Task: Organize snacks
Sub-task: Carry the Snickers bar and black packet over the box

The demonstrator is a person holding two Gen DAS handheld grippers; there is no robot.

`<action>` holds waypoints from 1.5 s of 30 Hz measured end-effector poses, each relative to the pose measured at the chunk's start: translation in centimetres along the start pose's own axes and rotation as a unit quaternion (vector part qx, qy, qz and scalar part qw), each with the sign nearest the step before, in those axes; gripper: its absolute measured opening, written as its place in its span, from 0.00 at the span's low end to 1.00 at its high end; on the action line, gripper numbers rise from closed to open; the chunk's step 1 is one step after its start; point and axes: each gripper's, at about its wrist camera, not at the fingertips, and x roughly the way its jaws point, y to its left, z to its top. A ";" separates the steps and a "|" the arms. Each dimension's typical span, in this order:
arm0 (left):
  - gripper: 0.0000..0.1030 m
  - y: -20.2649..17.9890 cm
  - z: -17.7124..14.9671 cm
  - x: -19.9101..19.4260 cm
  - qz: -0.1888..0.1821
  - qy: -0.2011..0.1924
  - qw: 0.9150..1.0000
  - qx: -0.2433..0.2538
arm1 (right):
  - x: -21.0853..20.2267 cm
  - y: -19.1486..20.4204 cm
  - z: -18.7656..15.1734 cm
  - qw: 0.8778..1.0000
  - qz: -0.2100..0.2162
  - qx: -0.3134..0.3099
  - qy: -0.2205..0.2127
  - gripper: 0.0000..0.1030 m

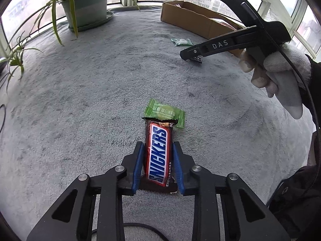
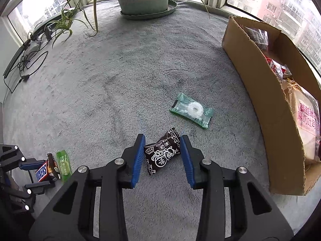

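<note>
Left gripper (image 1: 158,160) pinches the Snickers (image 1: 158,154); a green candy (image 1: 164,112) touches its 12 o'clock end. Right gripper (image 2: 162,156), slightly parted, presses the black candy (image 2: 162,153).

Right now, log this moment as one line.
left gripper: shut on Snickers bar | right gripper: shut on black candy | cardboard box: open
</note>
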 end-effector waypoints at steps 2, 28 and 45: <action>0.26 0.1 -0.1 0.0 0.001 -0.002 1.000 -0.002 | -0.3 0.3 -0.2 1.000 -0.003 -0.006 -0.006 0.32; 0.26 0.4 -0.5 -0.4 -0.012 -0.003 1.000 -0.027 | -0.8 -0.8 -1.9 1.000 -0.007 0.030 0.002 0.27; 0.26 1.1 2.2 -2.9 -0.006 -0.047 0.998 -0.051 | -6.1 -1.4 -0.8 0.997 0.000 0.032 -0.063 0.27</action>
